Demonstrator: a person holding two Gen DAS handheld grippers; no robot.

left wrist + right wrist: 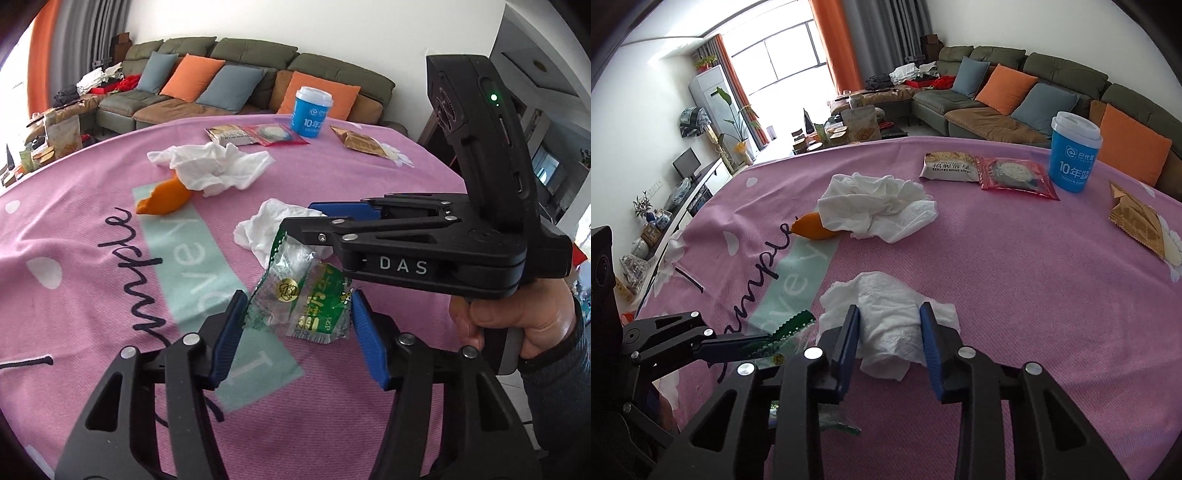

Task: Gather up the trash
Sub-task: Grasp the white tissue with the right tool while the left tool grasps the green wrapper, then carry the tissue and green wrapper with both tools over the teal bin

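A clear and green plastic wrapper (303, 295) lies on the pink tablecloth (92, 258) between the open blue pads of my left gripper (297, 314). My right gripper (890, 332) is open with its pads on either side of a small crumpled white tissue (886, 317); it shows from the side in the left wrist view (306, 214), above the wrapper. A larger crumpled tissue (214, 166) and an orange peel (162, 199) lie farther back. The left gripper's finger shows at the wrapper's edge (790, 328) in the right wrist view.
At the table's far side stand a blue cup with white lid (310, 110), a beige snack packet (225, 134), a red packet (277, 134) and a brown wrapper (360, 142). A green sofa (258, 62) with cushions is behind.
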